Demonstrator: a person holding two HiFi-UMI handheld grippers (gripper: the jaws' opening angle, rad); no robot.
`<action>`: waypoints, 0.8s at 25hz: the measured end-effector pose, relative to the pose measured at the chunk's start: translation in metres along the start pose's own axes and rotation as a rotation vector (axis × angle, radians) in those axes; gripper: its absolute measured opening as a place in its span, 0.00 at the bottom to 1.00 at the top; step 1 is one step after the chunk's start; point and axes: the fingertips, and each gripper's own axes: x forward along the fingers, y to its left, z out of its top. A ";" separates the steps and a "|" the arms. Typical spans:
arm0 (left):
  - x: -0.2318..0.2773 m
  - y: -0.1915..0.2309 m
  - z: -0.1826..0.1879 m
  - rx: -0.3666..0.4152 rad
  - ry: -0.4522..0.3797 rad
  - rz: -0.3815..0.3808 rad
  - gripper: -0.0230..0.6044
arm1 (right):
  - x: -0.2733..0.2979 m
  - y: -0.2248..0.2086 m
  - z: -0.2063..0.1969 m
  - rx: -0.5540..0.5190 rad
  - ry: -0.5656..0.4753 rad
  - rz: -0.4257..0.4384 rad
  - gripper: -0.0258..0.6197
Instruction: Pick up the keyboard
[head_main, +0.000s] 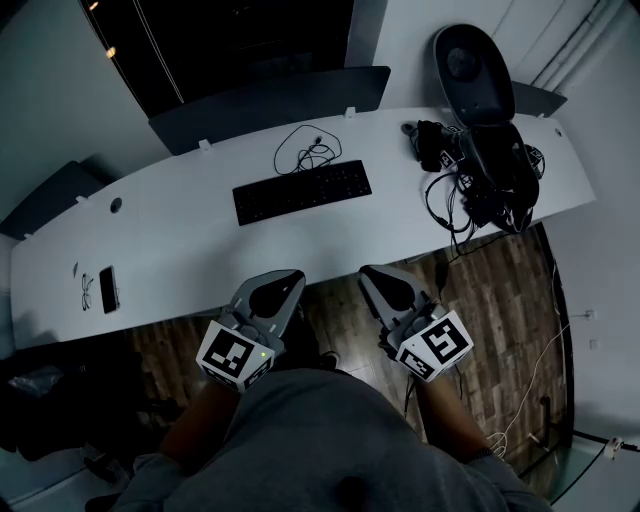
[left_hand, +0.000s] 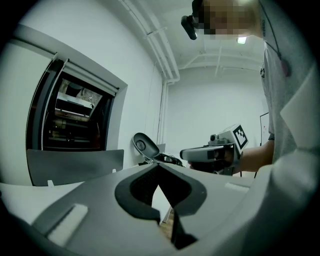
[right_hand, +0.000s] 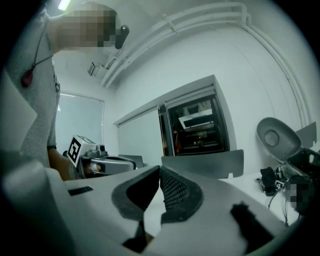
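A black keyboard lies flat on the white curved desk, its coiled cable behind it. My left gripper hovers just off the desk's near edge, below the keyboard's left half, jaws shut and empty. My right gripper sits beside it to the right, also short of the desk edge, shut with nothing held. In the left gripper view the jaw tips meet, and the right gripper shows alongside. The right gripper view shows its tips together. Neither gripper view shows the keyboard.
A black open case with tangled cables crowds the desk's right end. A phone and glasses lie at the left end. Dark divider panels stand behind the desk. Wooden floor lies beneath my grippers.
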 end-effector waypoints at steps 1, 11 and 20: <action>0.005 0.006 0.001 0.002 0.000 -0.001 0.05 | 0.005 -0.005 0.001 -0.001 0.002 -0.002 0.06; 0.044 0.076 0.003 -0.020 0.006 -0.002 0.05 | 0.065 -0.052 0.012 -0.006 0.032 -0.012 0.06; 0.063 0.135 0.004 -0.043 0.008 -0.008 0.05 | 0.125 -0.075 0.017 -0.008 0.062 -0.005 0.06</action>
